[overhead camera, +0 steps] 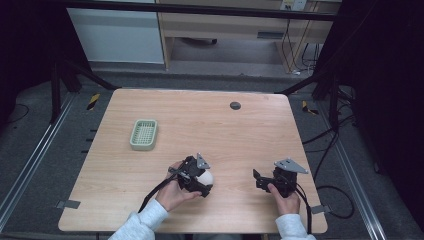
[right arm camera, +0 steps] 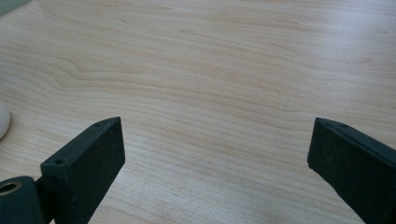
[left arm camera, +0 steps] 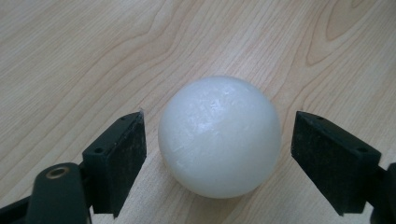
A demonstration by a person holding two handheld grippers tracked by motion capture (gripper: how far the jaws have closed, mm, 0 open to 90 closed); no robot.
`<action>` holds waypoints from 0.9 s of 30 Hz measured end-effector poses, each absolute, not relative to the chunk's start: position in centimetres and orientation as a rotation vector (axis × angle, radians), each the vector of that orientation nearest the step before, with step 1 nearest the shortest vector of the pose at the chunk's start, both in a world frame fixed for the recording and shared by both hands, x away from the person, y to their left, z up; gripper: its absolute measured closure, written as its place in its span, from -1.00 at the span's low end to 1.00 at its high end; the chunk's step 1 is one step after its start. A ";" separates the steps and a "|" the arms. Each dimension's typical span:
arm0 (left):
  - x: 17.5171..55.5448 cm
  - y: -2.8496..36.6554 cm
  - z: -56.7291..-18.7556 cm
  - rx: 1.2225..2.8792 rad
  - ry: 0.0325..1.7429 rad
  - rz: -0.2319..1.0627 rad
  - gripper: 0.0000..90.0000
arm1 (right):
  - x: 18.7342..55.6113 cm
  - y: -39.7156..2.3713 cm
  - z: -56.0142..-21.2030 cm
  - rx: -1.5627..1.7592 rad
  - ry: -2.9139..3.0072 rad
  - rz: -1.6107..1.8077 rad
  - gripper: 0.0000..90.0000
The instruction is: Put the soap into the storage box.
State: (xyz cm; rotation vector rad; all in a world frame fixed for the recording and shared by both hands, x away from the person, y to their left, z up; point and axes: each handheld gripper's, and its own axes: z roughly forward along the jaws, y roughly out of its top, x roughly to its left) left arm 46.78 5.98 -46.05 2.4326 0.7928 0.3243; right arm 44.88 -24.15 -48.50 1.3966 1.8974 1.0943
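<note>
Left gripper (left arm camera: 219, 140) jaws open, straddled white ball (left arm camera: 219, 137) on tabletop (left arm camera: 70, 56), untouched; next squeeze. Right gripper (right arm camera: 215, 149) wide open, empty.

Overhead view; two close table-level (overhead camera: 225, 125) views

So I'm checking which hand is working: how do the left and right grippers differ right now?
The left gripper has a white ball between its fingers, with gaps either side; the right gripper brackets bare table. In the high view the left points right, the right points left. Both are open.
</note>
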 end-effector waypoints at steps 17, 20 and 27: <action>47.6 5.4 -47.4 2.490 0.793 0.282 -0.50 | 44.8 -24.1 -48.5 1.385 1.891 1.090 -0.90; 47.8 5.4 -47.5 2.487 0.805 0.266 -0.51 | 44.8 -24.1 -48.5 1.383 1.891 1.087 -0.90; 48.0 5.2 -47.7 2.492 0.814 0.248 -0.48 | 44.9 -24.1 -48.5 1.376 1.894 1.079 -0.90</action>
